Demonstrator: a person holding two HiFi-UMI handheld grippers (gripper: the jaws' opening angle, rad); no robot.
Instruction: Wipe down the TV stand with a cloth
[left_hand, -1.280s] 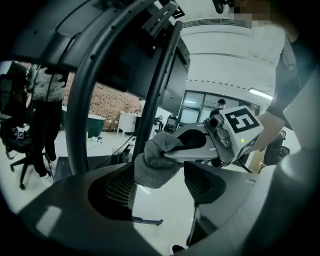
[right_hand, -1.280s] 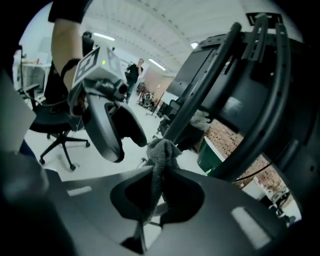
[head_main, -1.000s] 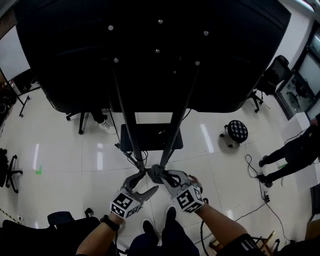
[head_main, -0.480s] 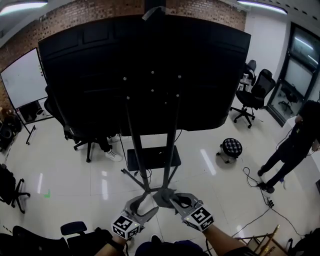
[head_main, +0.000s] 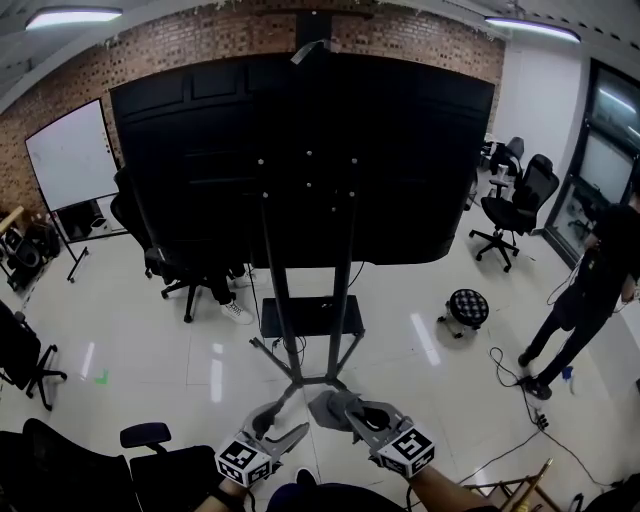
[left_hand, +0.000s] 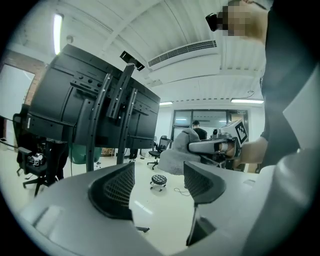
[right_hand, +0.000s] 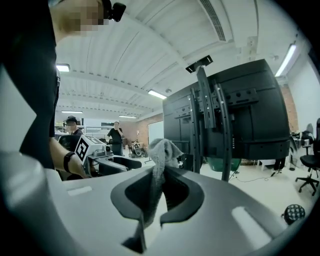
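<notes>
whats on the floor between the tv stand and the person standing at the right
A round stool with a checkered top stands there, between the TV stand and the person; the head view shows it.

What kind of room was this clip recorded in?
Probably an office or lab workspace: a whiteboard by a brick wall, rolling office chairs, and a large screen on a TV stand.

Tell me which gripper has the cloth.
The right gripper: its jaws are shut on the grey cloth. The left gripper is open, with nothing between its jaws.
</notes>
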